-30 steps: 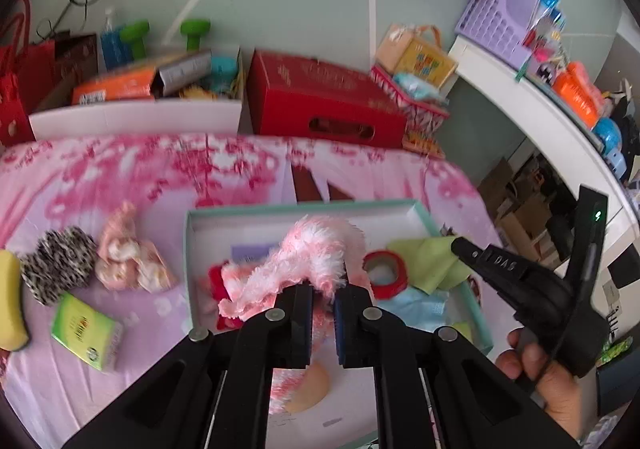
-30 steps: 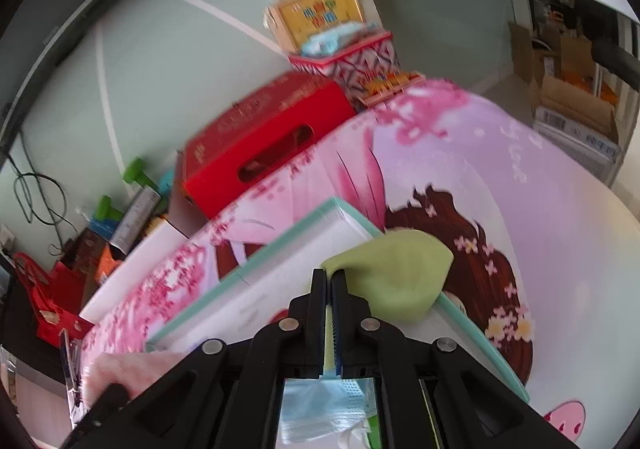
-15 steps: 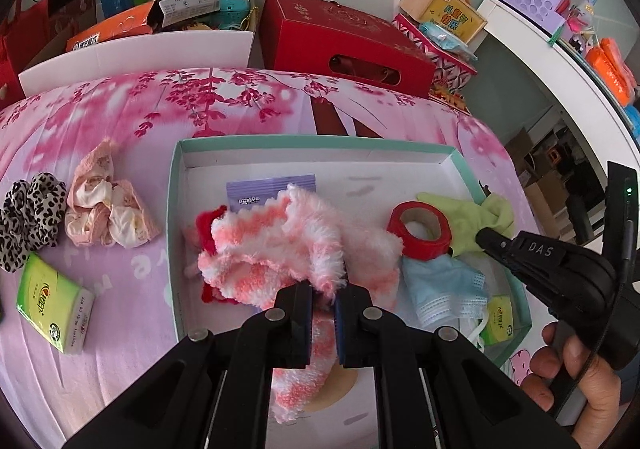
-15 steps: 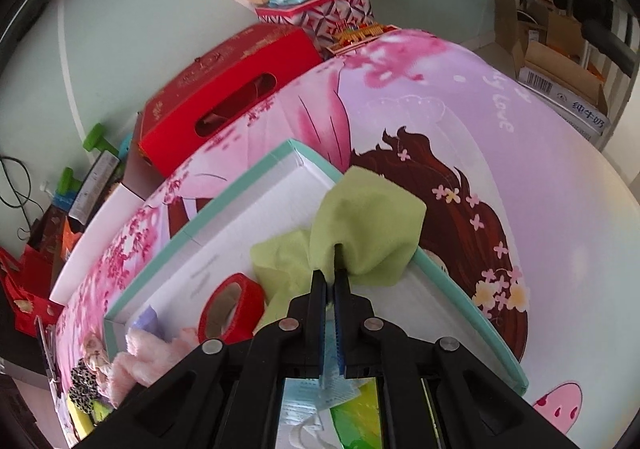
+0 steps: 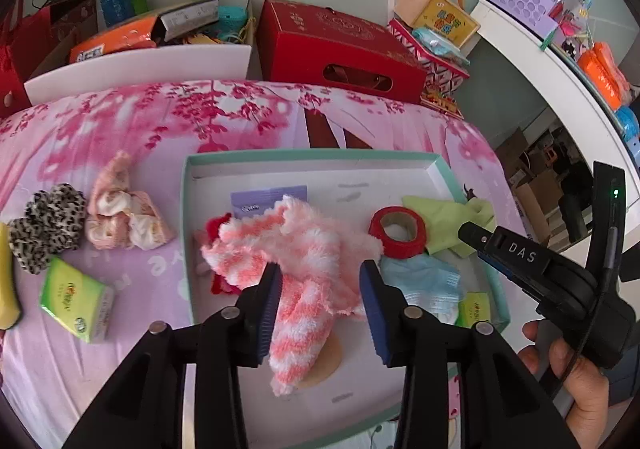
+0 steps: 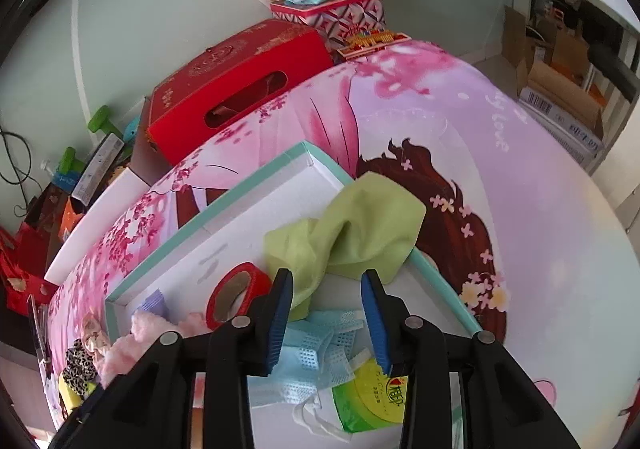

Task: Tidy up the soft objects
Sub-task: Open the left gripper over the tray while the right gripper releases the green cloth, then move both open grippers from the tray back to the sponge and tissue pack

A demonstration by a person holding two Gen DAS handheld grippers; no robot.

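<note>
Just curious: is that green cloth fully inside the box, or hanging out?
Partly out: the green cloth drapes over the box's teal rim onto the bedsheet.

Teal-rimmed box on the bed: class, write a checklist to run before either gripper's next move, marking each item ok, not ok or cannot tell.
1. Left gripper jaws opening, pads clear of the pink fluffy sock: ok.
2. Sock lies inside the box: ok.
3. Right gripper jaws opening, free of the green cloth: ok.
4. Green cloth fully inside the box: not ok, it drapes over the rim.
5. Leopard scrunchie and green tissue pack boxed: not ok, both on the bed.
</note>
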